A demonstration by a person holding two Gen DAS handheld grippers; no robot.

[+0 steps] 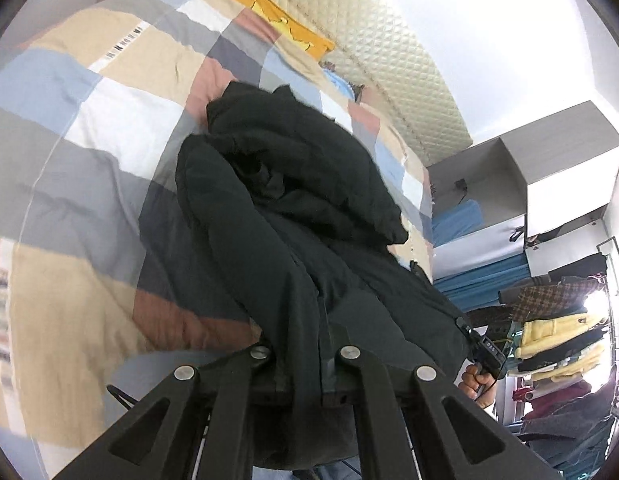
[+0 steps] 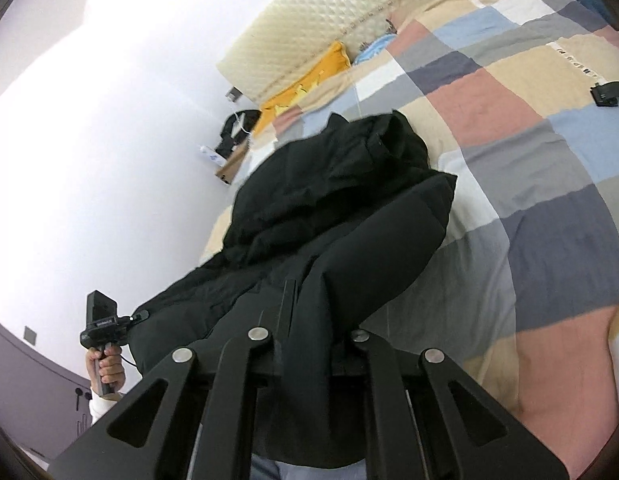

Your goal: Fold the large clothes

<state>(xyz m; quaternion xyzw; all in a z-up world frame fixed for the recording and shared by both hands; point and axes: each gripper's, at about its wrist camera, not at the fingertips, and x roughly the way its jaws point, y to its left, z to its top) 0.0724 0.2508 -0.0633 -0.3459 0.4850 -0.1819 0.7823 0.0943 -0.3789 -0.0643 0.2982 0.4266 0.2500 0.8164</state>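
Bed: my landmark, spread with a patchwork quilt (image 1: pixel 109 128) of beige, grey, blue, white and pink squares; its bare squares surround everything below.
Headboard: a cream quilted panel (image 2: pixel 309 12) running along the far edge of the bed.
Black coat: a large padded garment (image 1: pixel 293 184) bunched in thick folds near the middle of the bed, its far end resting on the quilt, its near end lifted off the bed edge toward me.
Clothes rack: well apart from the bed, to its right in the left wrist view, hung with yellow, checked and dark garments (image 1: pixel 557 332).
Yellow cloth: a folded piece (image 1: pixel 277 16) lying on the bed just beside the headboard.
My left claw (image 1: pixel 305 340): closed tight on a fold of the black coat at the near bed edge.
My right claw (image 2: pixel 305 320): likewise clamped on a fold of the coat, beside the left one.
Small black clip-like item (image 2: pixel 609 92): on the quilt, well apart from the coat.
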